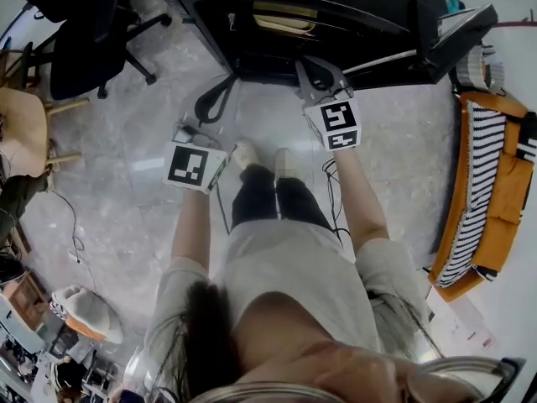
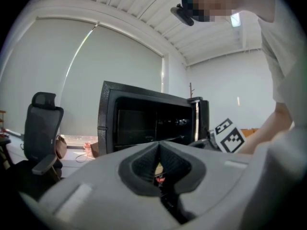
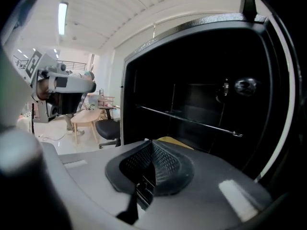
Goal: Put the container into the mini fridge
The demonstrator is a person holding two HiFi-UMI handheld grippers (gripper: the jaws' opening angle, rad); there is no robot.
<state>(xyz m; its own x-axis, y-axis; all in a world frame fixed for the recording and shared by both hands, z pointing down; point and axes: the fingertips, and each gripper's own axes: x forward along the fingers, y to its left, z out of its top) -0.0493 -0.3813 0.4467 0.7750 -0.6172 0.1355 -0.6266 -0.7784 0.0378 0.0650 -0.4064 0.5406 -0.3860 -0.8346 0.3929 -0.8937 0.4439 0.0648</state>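
The black mini fridge (image 1: 352,2) stands open on the floor ahead of me, its door (image 1: 457,36) swung to the right. Inside it lies a container with a yellowish lid (image 1: 285,17), also showing as a yellow edge (image 3: 176,142) just past my right jaws. My right gripper (image 1: 313,65) is shut and empty at the fridge's opening, facing the wire shelf (image 3: 192,121). My left gripper (image 1: 185,133) hangs lower and to the left over the floor, shut with nothing in it. It faces the fridge (image 2: 144,123) from a distance and sees the right gripper's marker cube (image 2: 228,136).
A black office chair (image 1: 84,49) stands at the back left beside a wooden table (image 1: 21,128). An orange sofa with a striped cushion (image 1: 491,191) lines the right side. Cables (image 1: 330,179) trail on the floor by the person's feet (image 1: 264,158).
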